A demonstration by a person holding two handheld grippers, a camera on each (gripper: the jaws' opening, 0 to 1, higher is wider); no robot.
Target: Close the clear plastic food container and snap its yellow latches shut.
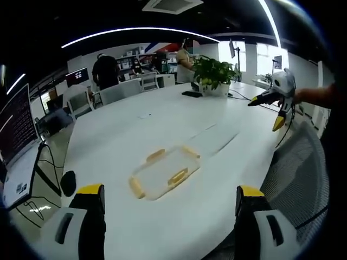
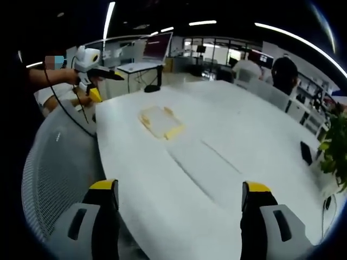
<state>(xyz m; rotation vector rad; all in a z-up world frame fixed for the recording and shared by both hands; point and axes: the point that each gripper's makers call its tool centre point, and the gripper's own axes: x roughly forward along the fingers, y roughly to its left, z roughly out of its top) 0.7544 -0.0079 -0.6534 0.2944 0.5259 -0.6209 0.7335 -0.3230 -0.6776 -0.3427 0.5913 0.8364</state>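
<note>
A clear plastic food container [image 1: 165, 172] lies flat on the white table [image 1: 162, 119], with yellow latches [image 1: 178, 176] splayed out along its sides. Whether its lid sits fully down I cannot tell. My left gripper [image 1: 170, 190] hovers open above the table's near edge, short of the container, nothing between its jaws. The right gripper [image 1: 274, 105] shows at the far right, held in a hand off the table's edge. In the right gripper view the container [image 2: 160, 122] lies further off, the right gripper [image 2: 180, 188] is open and empty, and the left gripper [image 2: 89, 67] hangs at upper left.
A potted plant [image 1: 214, 73] and a black phone [image 1: 192, 93] stand at the table's far end. A grey mesh chair [image 1: 298, 168] is beside the table edge. A screen [image 1: 16, 130] sits on a side desk. People [image 1: 105, 70] stand in the background.
</note>
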